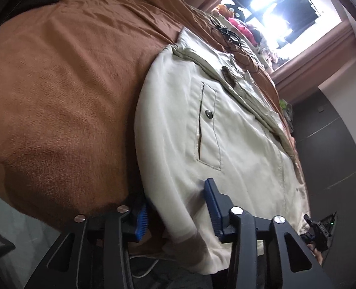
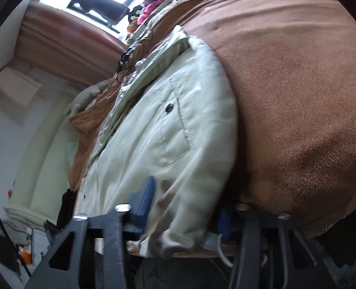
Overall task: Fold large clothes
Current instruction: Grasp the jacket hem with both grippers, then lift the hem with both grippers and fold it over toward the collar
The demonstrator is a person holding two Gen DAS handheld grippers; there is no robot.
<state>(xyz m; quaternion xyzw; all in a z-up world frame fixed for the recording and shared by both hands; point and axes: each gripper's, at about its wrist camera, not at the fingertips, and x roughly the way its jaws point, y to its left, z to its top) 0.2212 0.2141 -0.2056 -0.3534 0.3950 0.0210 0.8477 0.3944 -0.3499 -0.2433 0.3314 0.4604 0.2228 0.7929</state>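
A pale cream padded jacket (image 1: 226, 132) lies flat on a brown fleece blanket (image 1: 57, 96), its hem hanging over the bed's near edge. One pocket with a metal snap (image 1: 209, 114) faces up. My left gripper (image 1: 176, 214) has its blue pads on either side of the hem's left corner, and the cloth fills the gap and creases at the right pad. In the right wrist view the jacket (image 2: 178, 120) bunches between the pads of my right gripper (image 2: 185, 209) at the hem's other corner, beside the blanket (image 2: 298, 96). Motion blur softens this view.
A bright window (image 1: 286, 12) with pink curtains is at the far end. A pile of clothes (image 1: 240, 26) and a black cable (image 1: 228, 33) lie beyond the jacket's collar. A dark cabinet (image 1: 334, 156) stands on the right. Under the bed's edge hangs a white cable (image 1: 149, 267).
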